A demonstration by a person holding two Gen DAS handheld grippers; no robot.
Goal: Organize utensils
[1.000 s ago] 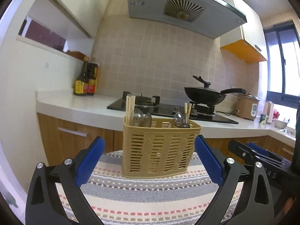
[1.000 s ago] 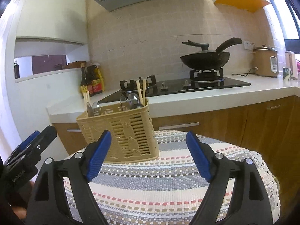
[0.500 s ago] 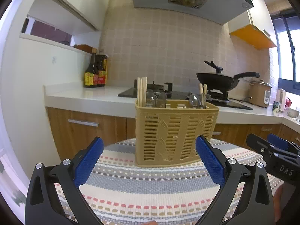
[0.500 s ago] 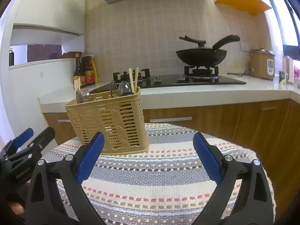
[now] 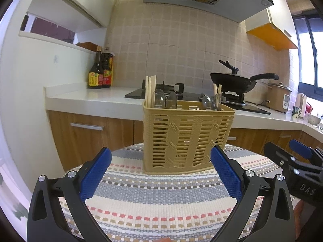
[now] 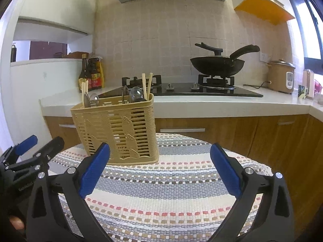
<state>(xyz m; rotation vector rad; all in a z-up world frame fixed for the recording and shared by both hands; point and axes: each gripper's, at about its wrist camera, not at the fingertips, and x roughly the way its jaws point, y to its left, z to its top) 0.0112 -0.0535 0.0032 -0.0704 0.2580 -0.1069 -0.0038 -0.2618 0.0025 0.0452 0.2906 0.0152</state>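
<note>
A tan slotted utensil basket point(image 5: 187, 137) stands upright on the striped woven cloth point(image 5: 161, 201) of a round table. It holds wooden chopsticks point(image 5: 150, 90) and metal spoons point(image 5: 161, 100) at both ends. My left gripper point(image 5: 160, 151) is open, just short of the basket, with nothing between its blue pads. In the right wrist view the basket point(image 6: 119, 129) sits ahead and to the left. My right gripper point(image 6: 160, 146) hovers over the cloth, its jaws opening and empty. Each gripper shows in the other's view: the right gripper point(image 5: 298, 161) and the left gripper point(image 6: 45, 141).
Behind the table runs a white counter point(image 6: 201, 104) over wooden cabinets. On it are a black hob with a wok point(image 6: 218, 64), sauce bottles point(image 5: 101, 70) at the left and a rice cooker point(image 6: 280, 76) at the right. The table's edge drops off on the right.
The right gripper's jaws have spread wider. Both views have tilted slightly upward, so the basket sits higher and closer in each. The left jaws stay as wide as before.
</note>
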